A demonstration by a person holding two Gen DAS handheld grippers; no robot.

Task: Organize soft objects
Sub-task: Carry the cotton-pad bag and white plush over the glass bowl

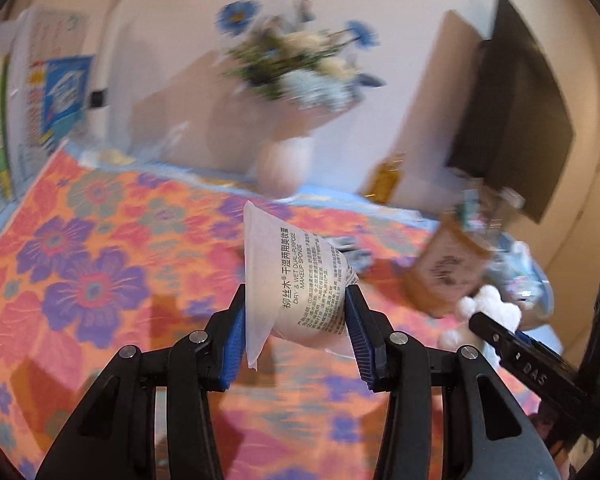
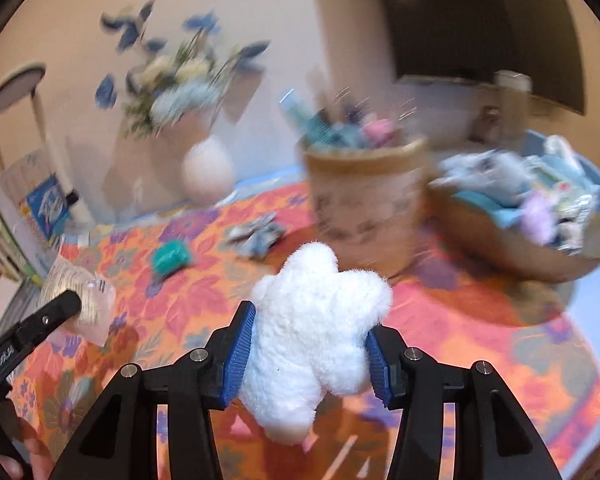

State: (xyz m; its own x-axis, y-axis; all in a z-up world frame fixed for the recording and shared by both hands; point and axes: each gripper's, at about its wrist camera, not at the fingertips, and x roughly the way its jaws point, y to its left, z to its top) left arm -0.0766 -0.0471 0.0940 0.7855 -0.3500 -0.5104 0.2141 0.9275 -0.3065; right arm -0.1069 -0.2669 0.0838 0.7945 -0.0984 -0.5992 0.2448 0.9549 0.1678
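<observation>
— Nearest the lens in the left wrist view, the left gripper (image 1: 295,330) has its blue pads closed on a white makeup sponge packet (image 1: 300,280), squeezed at the lower centre of the frame. Why grip it across the middle?

— My guess: the packet is soft and slippery, so pinching its fullest part keeps it from sliding out. It hangs clear above the floral cloth (image 1: 99,264).

— And the other hand?

— Same idea. The right gripper (image 2: 308,350) is partly closed around a white plush toy (image 2: 316,336), its fingers pressed into the fluff at lower centre, also lifted off the cloth.

— Where would they go?

— Probably the round basket (image 2: 364,200) at upper centre-right, already stuffed with small items, or the wooden bowl (image 2: 512,236) at the right edge, piled with soft bits. That reads as the sorting spot.

— Count what's left loose.

— One teal soft thing (image 2: 171,258) and one crumpled blue-patterned piece (image 2: 255,236), both mid-left on the cloth. Two held, two lying, two containers, one vase (image 2: 207,174) of flowers behind. Blur hides finer detail.
</observation>
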